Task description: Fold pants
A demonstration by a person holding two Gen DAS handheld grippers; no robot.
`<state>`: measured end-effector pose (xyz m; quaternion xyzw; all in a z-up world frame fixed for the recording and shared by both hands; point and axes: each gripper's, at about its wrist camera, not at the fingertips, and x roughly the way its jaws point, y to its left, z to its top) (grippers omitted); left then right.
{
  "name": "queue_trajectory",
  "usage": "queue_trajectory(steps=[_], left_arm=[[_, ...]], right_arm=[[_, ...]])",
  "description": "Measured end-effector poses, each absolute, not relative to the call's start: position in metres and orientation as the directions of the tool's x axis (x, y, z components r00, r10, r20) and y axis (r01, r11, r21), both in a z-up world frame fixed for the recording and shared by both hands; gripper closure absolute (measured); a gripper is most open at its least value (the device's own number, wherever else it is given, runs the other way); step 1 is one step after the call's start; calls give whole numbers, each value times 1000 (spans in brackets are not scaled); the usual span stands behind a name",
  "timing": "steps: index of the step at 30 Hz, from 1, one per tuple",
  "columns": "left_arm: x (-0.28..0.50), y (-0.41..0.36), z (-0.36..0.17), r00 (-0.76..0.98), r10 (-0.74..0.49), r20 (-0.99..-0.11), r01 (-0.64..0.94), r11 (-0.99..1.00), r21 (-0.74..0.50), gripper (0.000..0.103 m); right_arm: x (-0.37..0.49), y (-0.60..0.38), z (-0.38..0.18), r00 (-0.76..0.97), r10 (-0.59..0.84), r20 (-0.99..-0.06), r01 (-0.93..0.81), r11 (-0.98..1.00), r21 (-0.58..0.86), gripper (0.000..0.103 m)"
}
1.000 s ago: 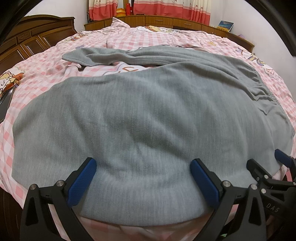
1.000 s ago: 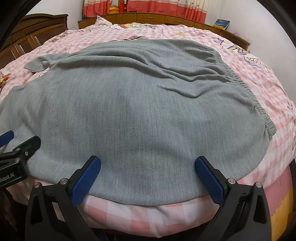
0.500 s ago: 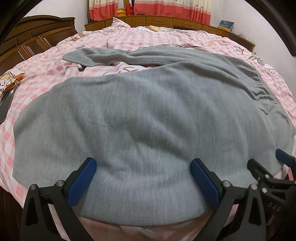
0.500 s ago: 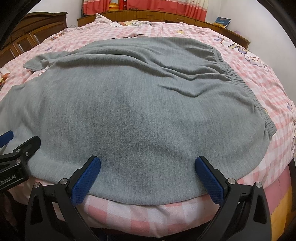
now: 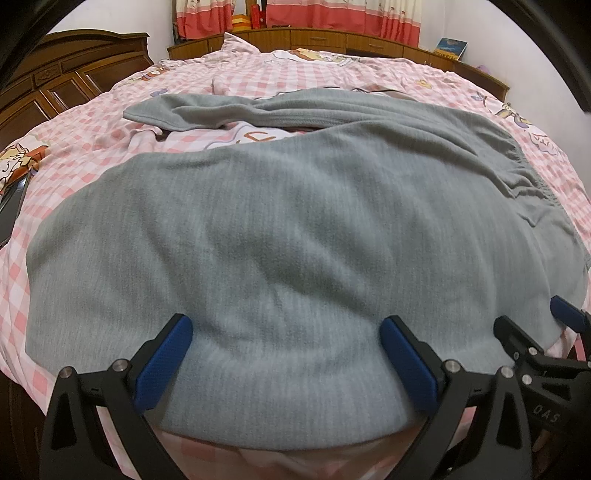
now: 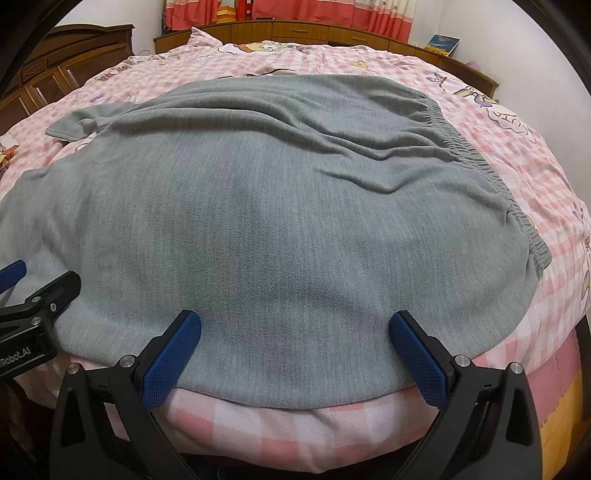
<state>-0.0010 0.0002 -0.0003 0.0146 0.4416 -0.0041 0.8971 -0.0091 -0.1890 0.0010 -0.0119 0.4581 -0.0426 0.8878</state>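
Grey fleece pants (image 5: 288,229) (image 6: 280,206) lie spread across the bed, the elastic waistband (image 6: 476,147) to the right and the legs running left. The far leg (image 5: 229,110) lies crumpled beyond the near one, a strip of sheet showing between them. My left gripper (image 5: 286,354) is open at the near edge of the near leg, its blue pads either side of the cloth edge with nothing pinched. My right gripper (image 6: 295,350) is open at the near edge closer to the waist. Each gripper appears at the side of the other's view.
The bed has a pink checked cartoon sheet (image 5: 74,155) (image 6: 535,177). A dark wooden headboard (image 5: 55,74) stands on the left, a wooden ledge (image 6: 332,33) and red curtains at the back. A book (image 6: 441,42) rests on the ledge. A dark flat object (image 5: 11,206) lies at the left.
Both views have crept slightly downward and closer to the pants' near edge. The pants have not moved and both grippers stay open.
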Motion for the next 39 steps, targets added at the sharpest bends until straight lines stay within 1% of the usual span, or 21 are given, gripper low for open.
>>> queue_trajectory(steps=[13, 18, 22, 27, 33, 36, 39], left_arm=[[-2, -1, -1, 612, 2, -791, 25, 999, 23, 0], [-2, 2, 0, 609, -18, -793, 44, 999, 11, 0], [-1, 5, 3, 597, -44, -801, 80, 997, 5, 0], [5, 12, 16, 578, -60, -814, 119, 993, 11, 0], [23, 23, 44, 617, -70, -784, 141, 990, 23, 0], [43, 26, 53, 604, -95, -792, 159, 987, 3, 0], [62, 29, 61, 601, -92, -794, 155, 988, 4, 0]], right_arm=[[-9, -188, 1, 576, -86, -813, 64, 996, -59, 0], [-12, -189, 3, 576, -74, -814, 53, 997, -53, 0], [-12, -191, 8, 560, -40, -827, 9, 999, -42, 0], [-10, -201, 19, 545, -19, -838, -11, 1000, -30, 8], [-1, -220, 43, 573, -19, -819, -37, 998, -49, 8], [11, -233, 50, 577, -23, -817, -37, 998, -54, 8], [27, -250, 56, 572, -28, -820, -26, 998, -53, 8]])
